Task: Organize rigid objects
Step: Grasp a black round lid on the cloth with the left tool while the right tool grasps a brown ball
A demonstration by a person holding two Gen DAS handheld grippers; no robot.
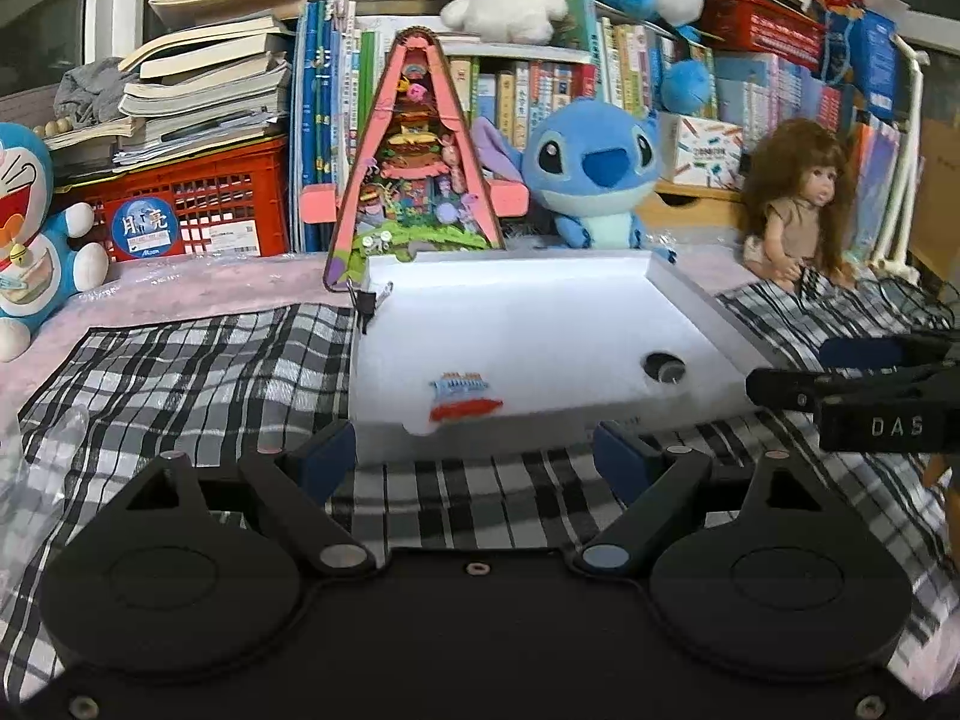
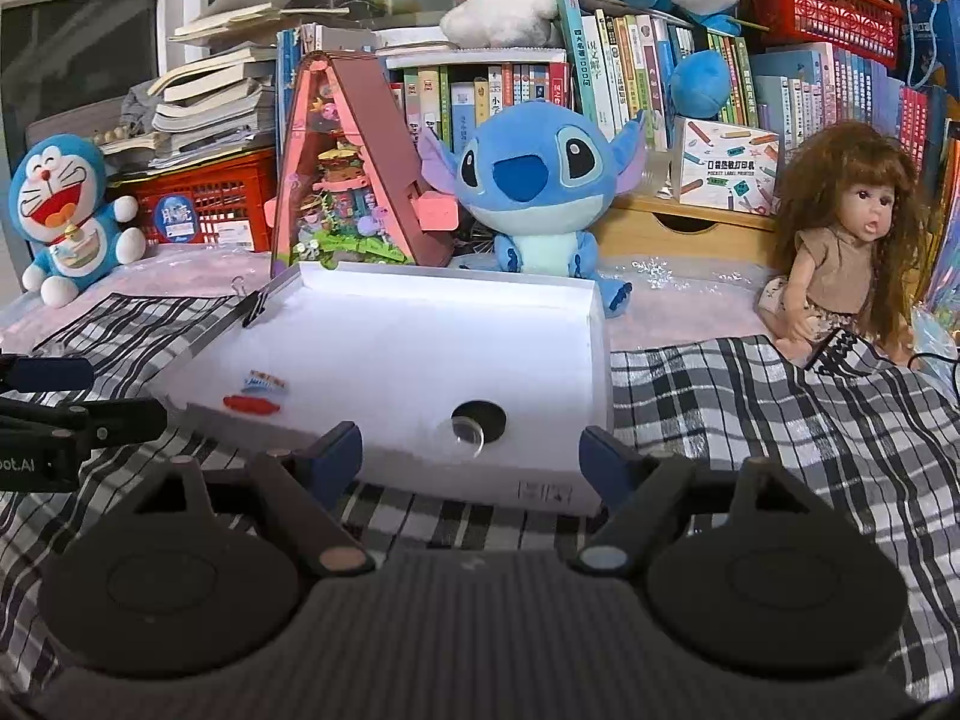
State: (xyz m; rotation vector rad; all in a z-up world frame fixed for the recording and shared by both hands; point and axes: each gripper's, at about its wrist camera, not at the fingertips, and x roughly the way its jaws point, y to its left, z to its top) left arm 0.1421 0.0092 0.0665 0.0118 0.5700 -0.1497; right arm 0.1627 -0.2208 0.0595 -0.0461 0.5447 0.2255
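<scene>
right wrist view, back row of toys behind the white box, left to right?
Doraemon plush → pink triangular diorama → Stitch plush → long-haired doll. The white box sits in front of the middle two, on the plaid cloth.

Both views are evenly lit indoors. The white box (image 1: 540,324) is overexposed by glare. Edges are bent by fisheye distortion; corners are vignetted black.
</scene>
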